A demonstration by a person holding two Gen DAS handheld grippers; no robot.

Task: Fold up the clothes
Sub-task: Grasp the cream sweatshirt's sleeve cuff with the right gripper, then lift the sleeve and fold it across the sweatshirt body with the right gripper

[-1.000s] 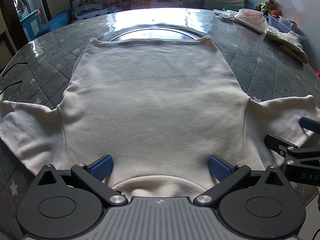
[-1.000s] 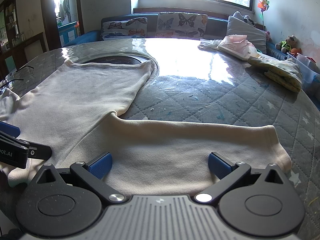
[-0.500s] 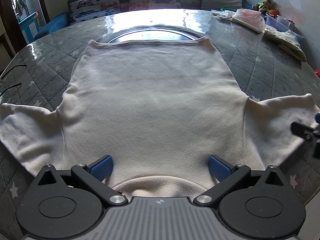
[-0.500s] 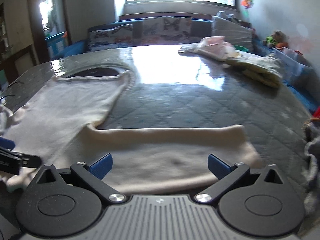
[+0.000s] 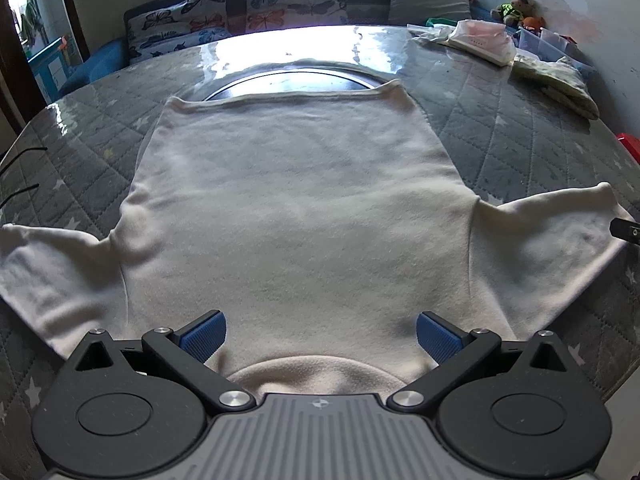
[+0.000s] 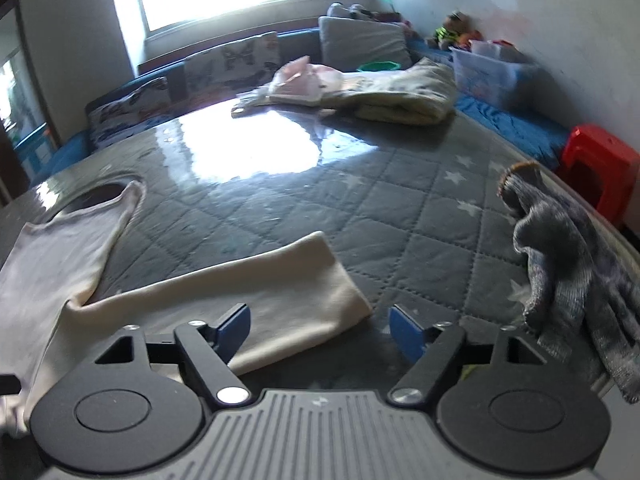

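Observation:
A cream long-sleeved top (image 5: pixel 296 216) lies flat on the grey quilted table (image 5: pixel 520 136), collar toward me and hem at the far side. My left gripper (image 5: pixel 320 336) is open and empty, low over the collar. The top's right sleeve (image 6: pixel 256 296) stretches across the right wrist view. My right gripper (image 6: pixel 320 326) is open and empty at that sleeve's cuff end, with the left finger (image 6: pixel 234 326) over the cloth. Its tip also shows at the right edge of the left wrist view (image 5: pixel 626 232).
A grey knitted garment (image 6: pixel 568 264) lies at the table's right edge. Folded pale clothes (image 6: pixel 400 92) and a pink-white bundle (image 5: pixel 480 38) sit at the far right. A red stool (image 6: pixel 596 164) stands beyond the edge. A dark round inset (image 5: pixel 292 82) lies under the hem.
My right gripper has swung right along the sleeve toward its cuff, bringing the grey garment and red stool into view. My left gripper has stayed over the collar.

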